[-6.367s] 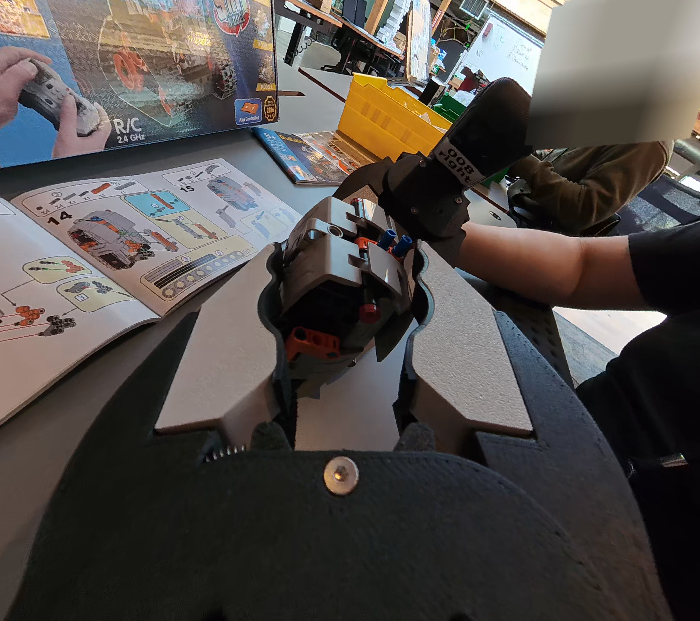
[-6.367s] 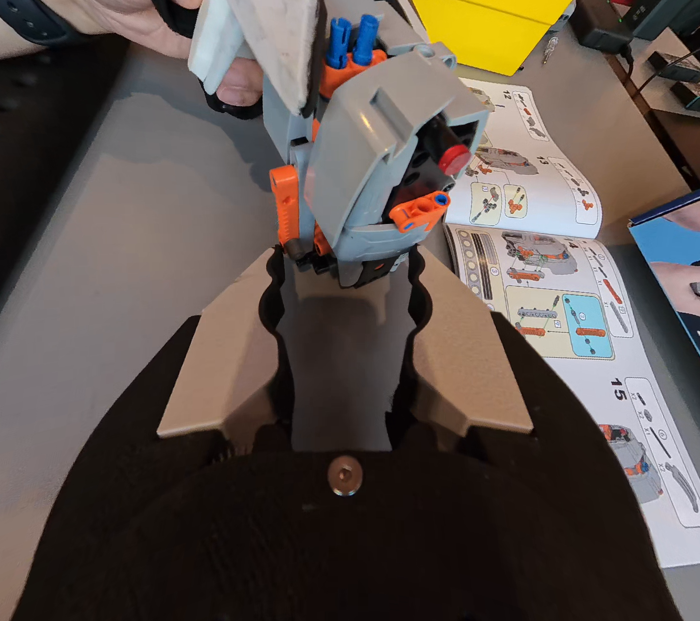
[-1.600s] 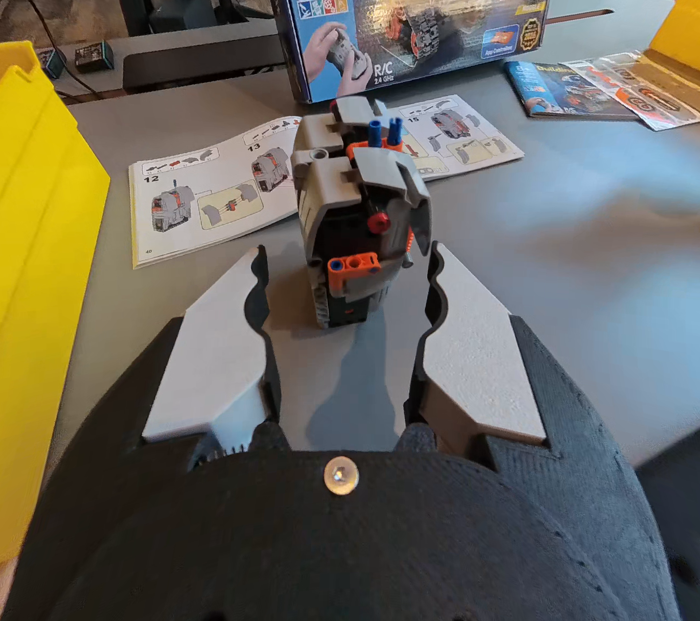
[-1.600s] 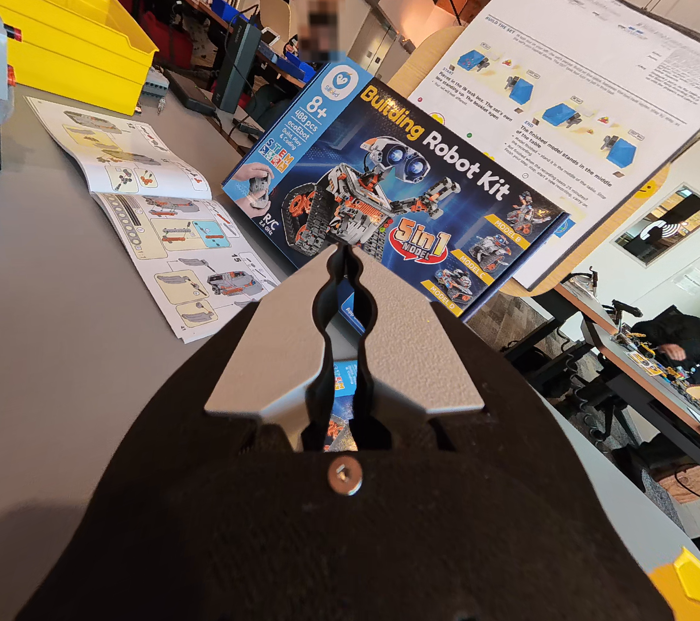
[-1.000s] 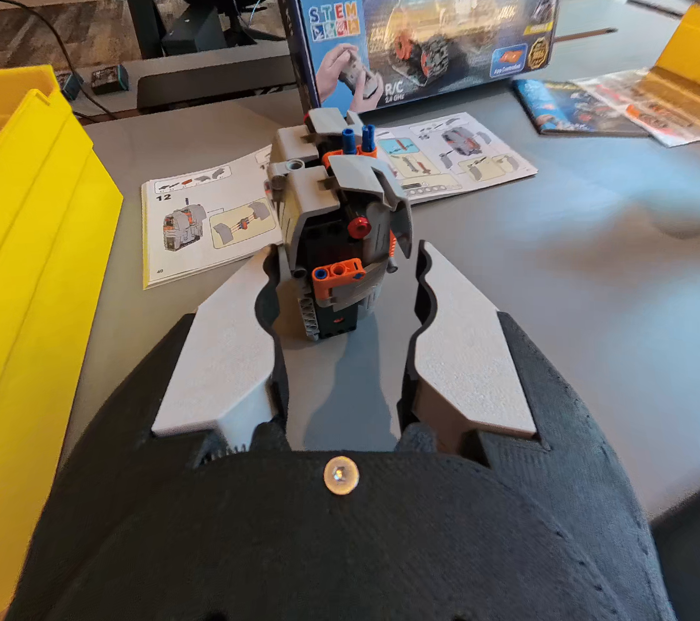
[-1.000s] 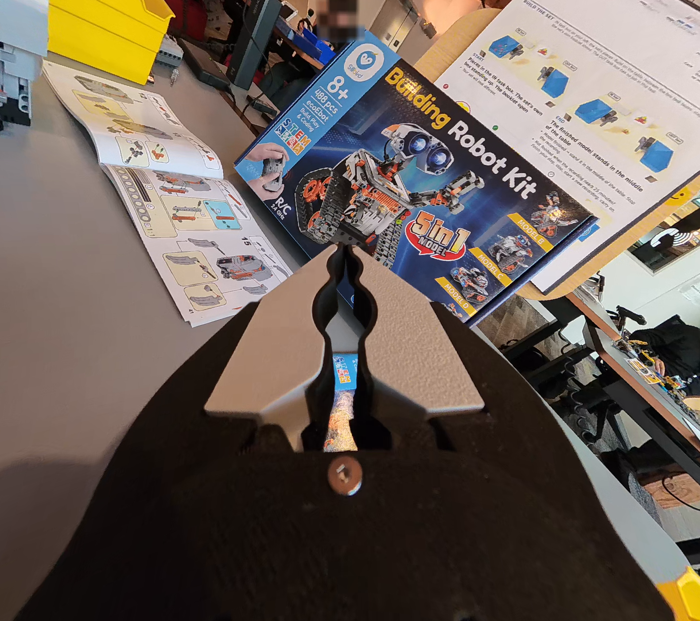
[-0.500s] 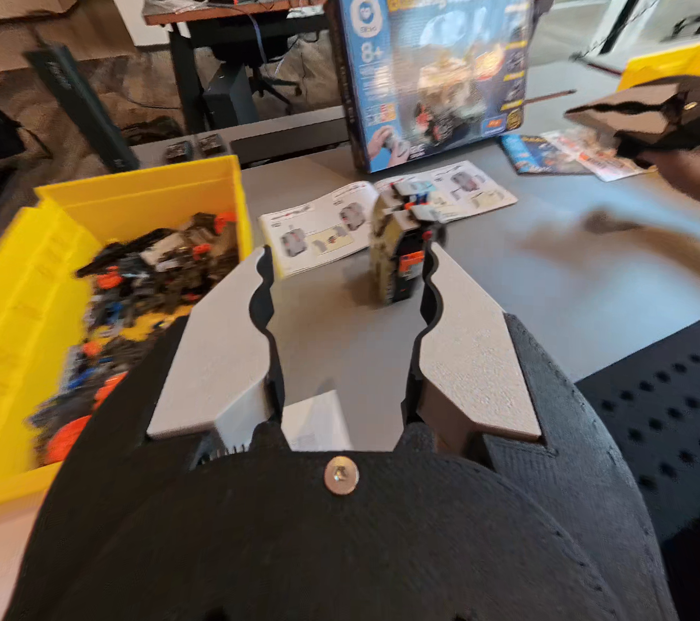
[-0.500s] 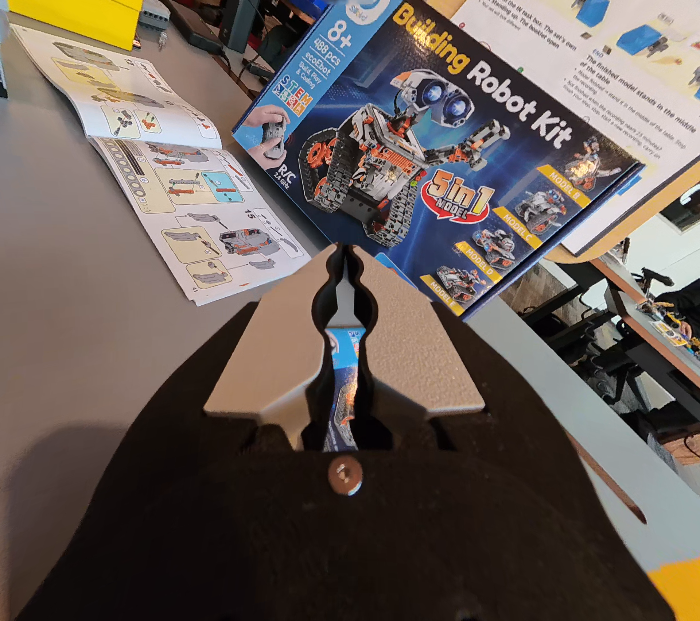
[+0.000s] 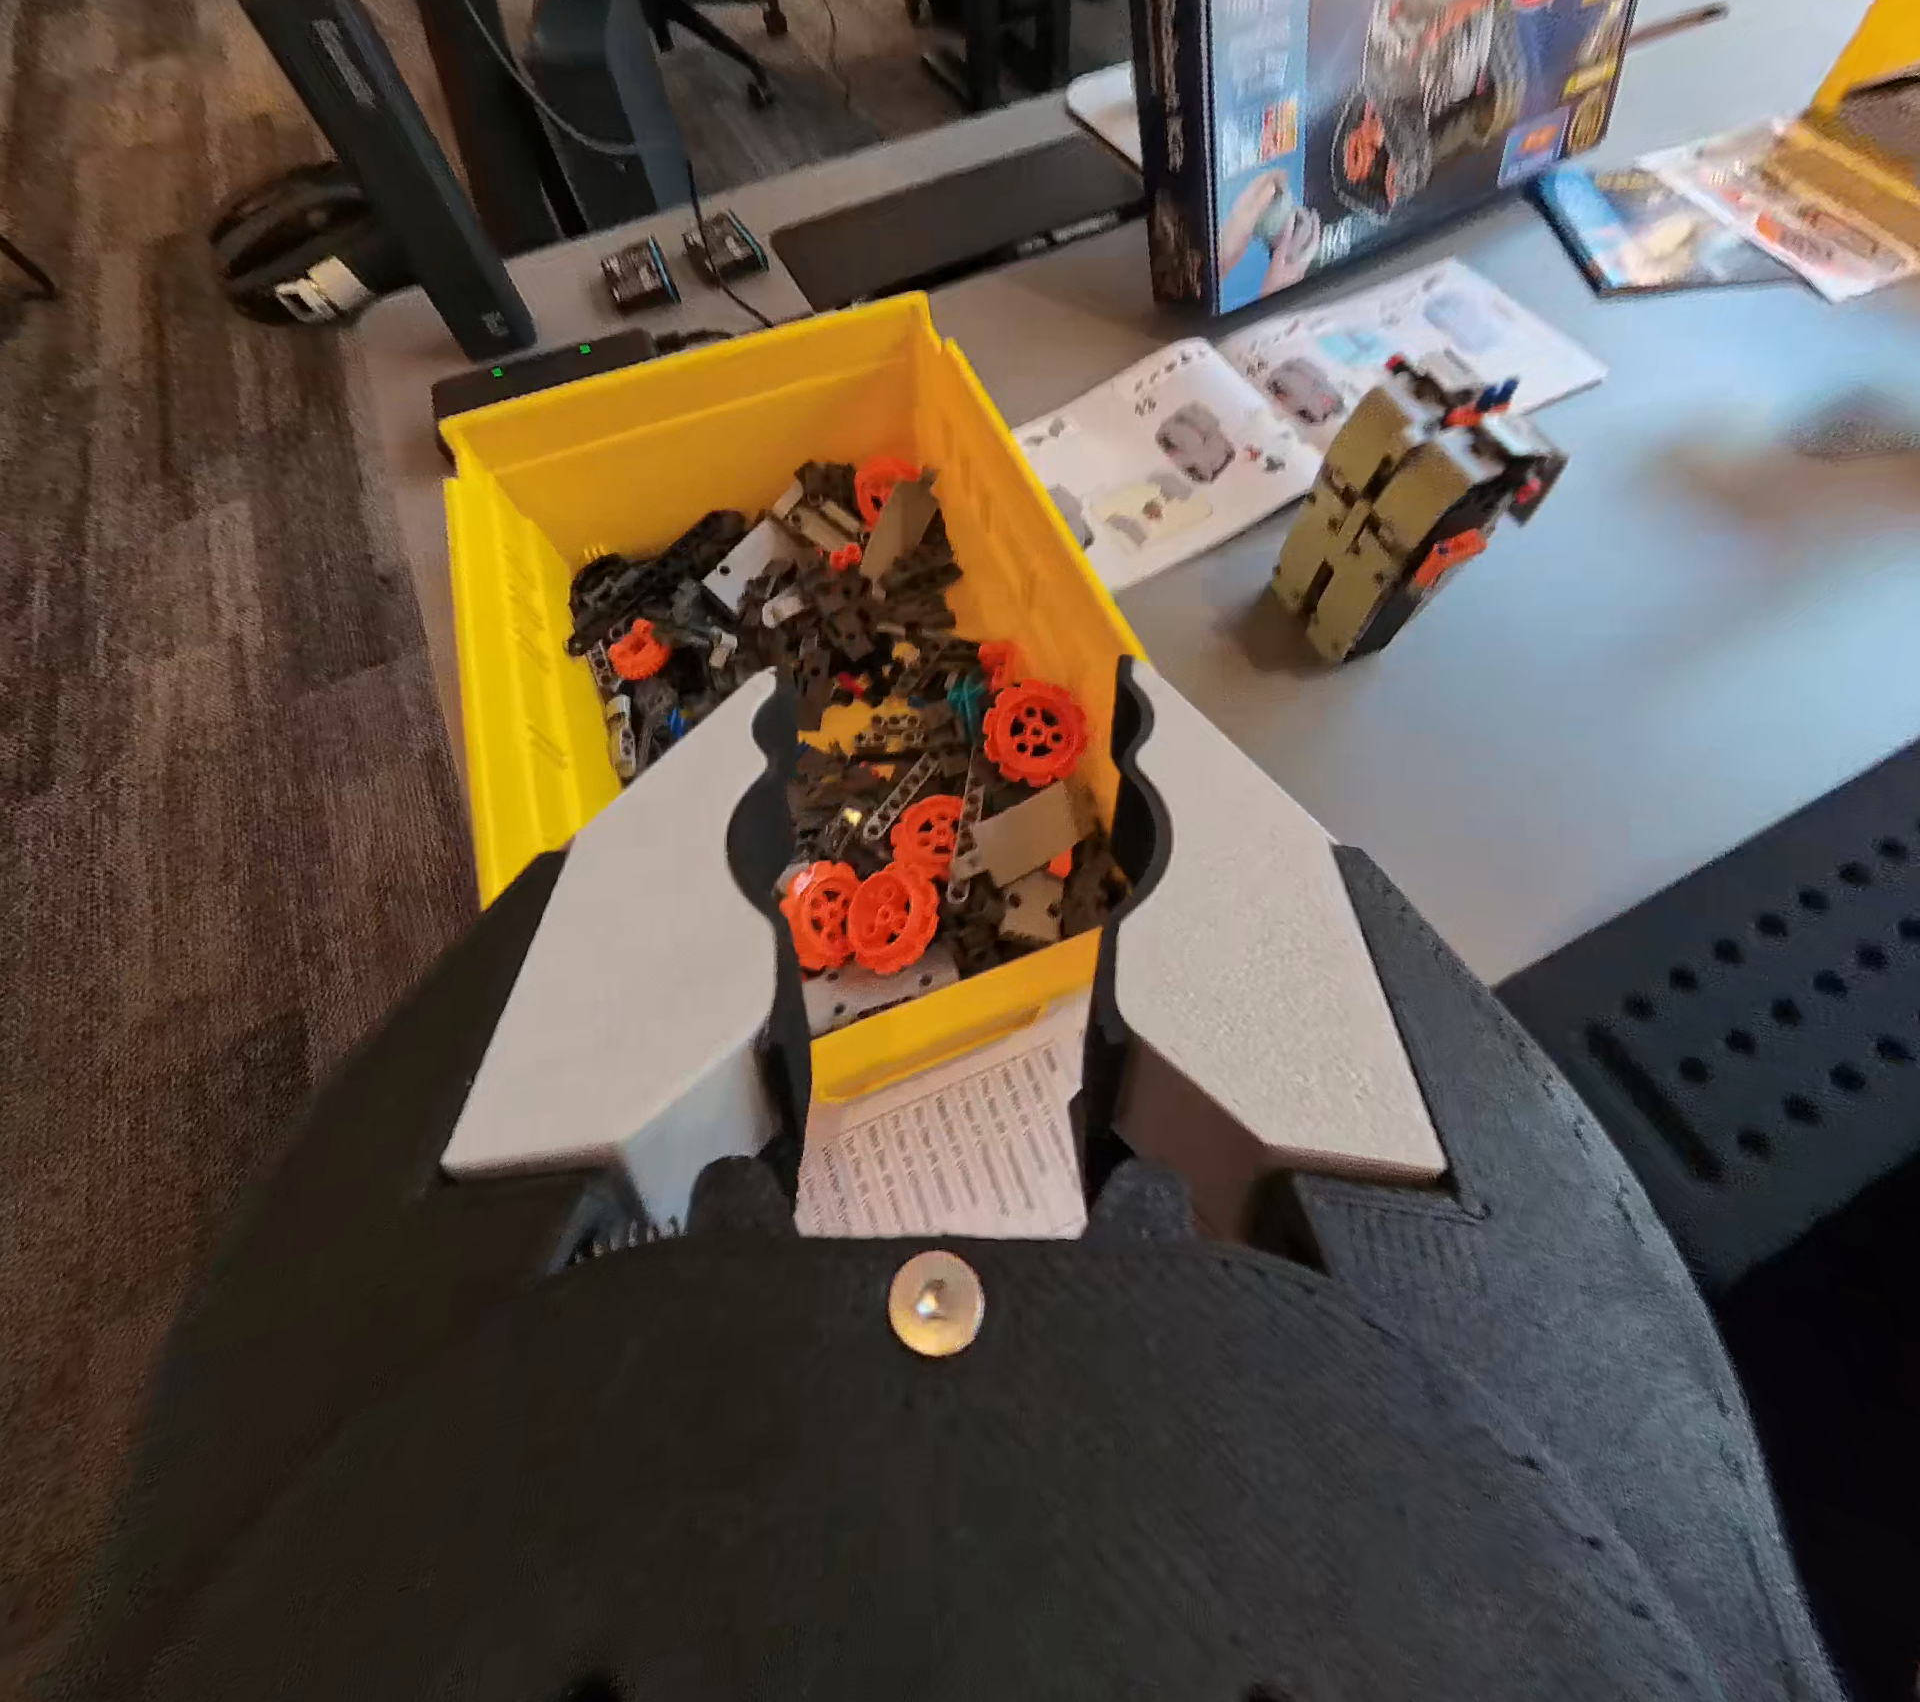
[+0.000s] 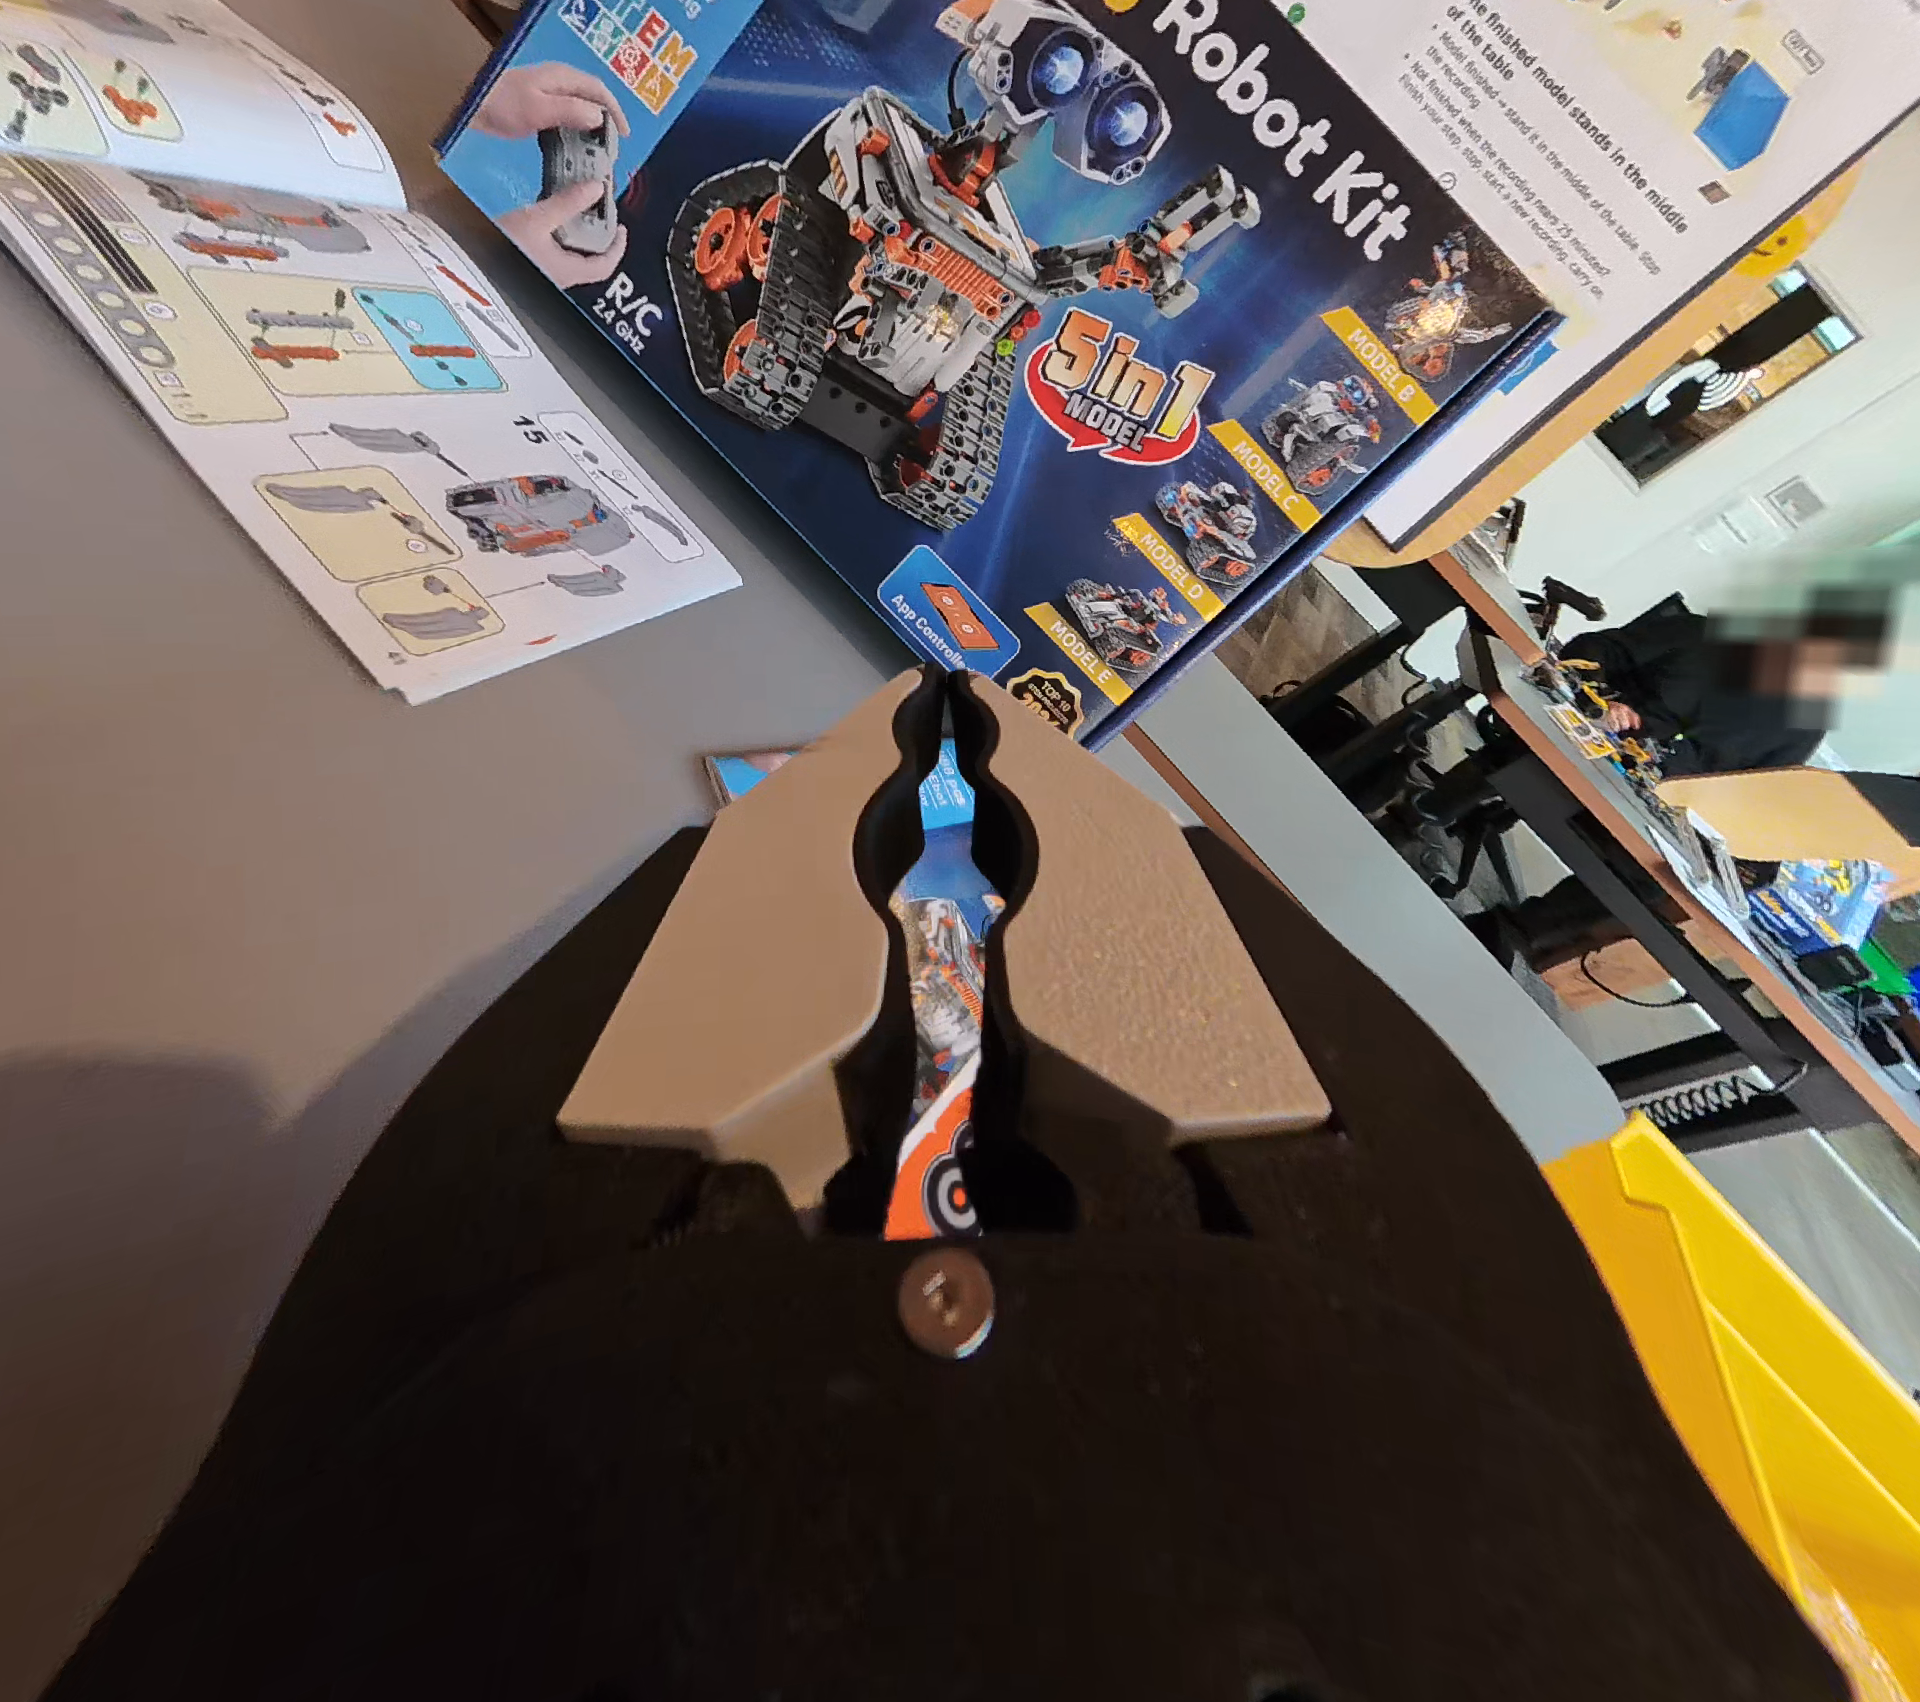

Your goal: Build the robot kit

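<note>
My left gripper [image 9: 948, 696] is open and empty, held above a yellow bin [image 9: 675, 431] full of black, grey and orange building parts, among them orange wheels [image 9: 1035, 732]. A grey, black and orange part-built model [image 9: 1397, 509] stands on the grey table [image 9: 1558, 717] to the right of the bin, apart from both grippers. My right gripper [image 10: 943, 684] is shut and empty, above the table, pointing at the blue kit box [image 10: 997, 218]. A blue booklet [image 10: 940, 935] lies under it, seen through the finger gap.
An open instruction booklet [image 9: 1226, 426] lies behind the model and shows in the right wrist view [image 10: 312, 364]. The kit box [image 9: 1382, 21] stands behind it. More leaflets [image 9: 1745, 218] lie far right. Another yellow bin [image 10: 1766, 1361] is at lower right. A printed sheet [image 9: 940, 1143] lies before the bin. My hands' fingertips stand some 60 centimetres from each other.
My left gripper let go of the model, left it standing on the table and swung left over the yellow bin. My right gripper stayed shut and drew closer to the kit box.
</note>
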